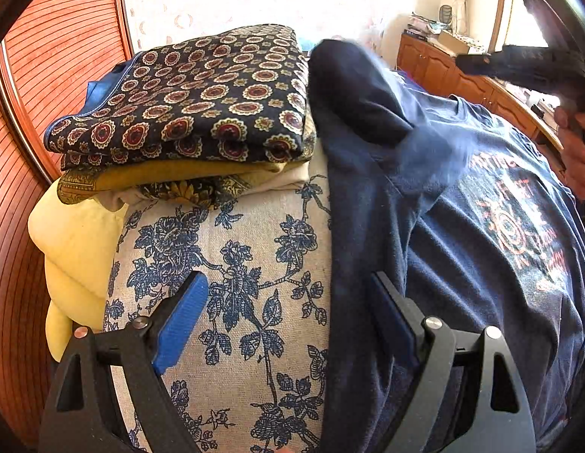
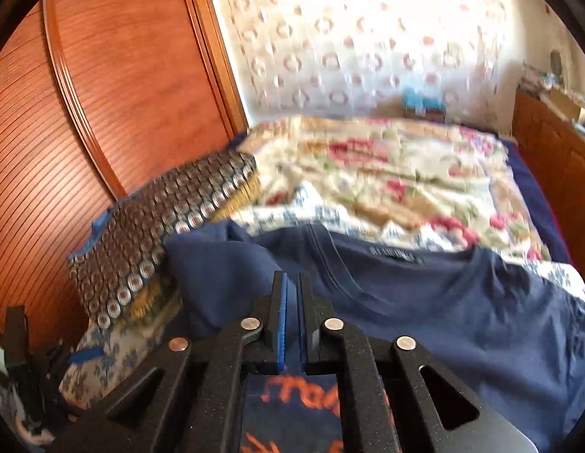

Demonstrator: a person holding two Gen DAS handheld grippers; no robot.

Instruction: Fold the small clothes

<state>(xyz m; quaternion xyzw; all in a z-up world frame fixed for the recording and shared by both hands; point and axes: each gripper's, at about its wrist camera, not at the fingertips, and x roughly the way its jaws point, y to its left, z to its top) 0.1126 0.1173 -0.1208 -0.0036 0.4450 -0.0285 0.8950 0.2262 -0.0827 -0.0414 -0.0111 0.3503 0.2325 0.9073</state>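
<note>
Nearest in the left wrist view, the left gripper (image 1: 288,305) hangs with its jaws spread wide; one blue ribbed pad (image 1: 181,322) is over the floral bedspread (image 1: 236,264), the other over the left edge of the navy T-shirt (image 1: 462,245), and nothing is between them. The T-shirt is soft knit cotton, spread flat across the near edge of the bed, with an orange print (image 1: 519,222) on its chest. One sleeve (image 1: 353,90) is lifted and blurred.

In the right wrist view the right gripper (image 2: 291,317) has its jaws drawn narrow, a thin gap between the blue pads; whether any cloth is pinched there is hard to tell, since the T-shirt (image 2: 443,309) lies close under them.

Beyond the shirt, by the left edge of the bed, sits a stack of folded clothes (image 1: 187,113): a dark piece with round medallions on top, mustard and cream layers below. A yellow quilted piece (image 1: 73,249) bulges beside it.

Farther off, a flowered blanket (image 2: 387,173) is blurred, against ribbed wooden doors (image 2: 122,94). At the right edge of the left wrist view a hand (image 1: 575,151) is cut off.
</note>
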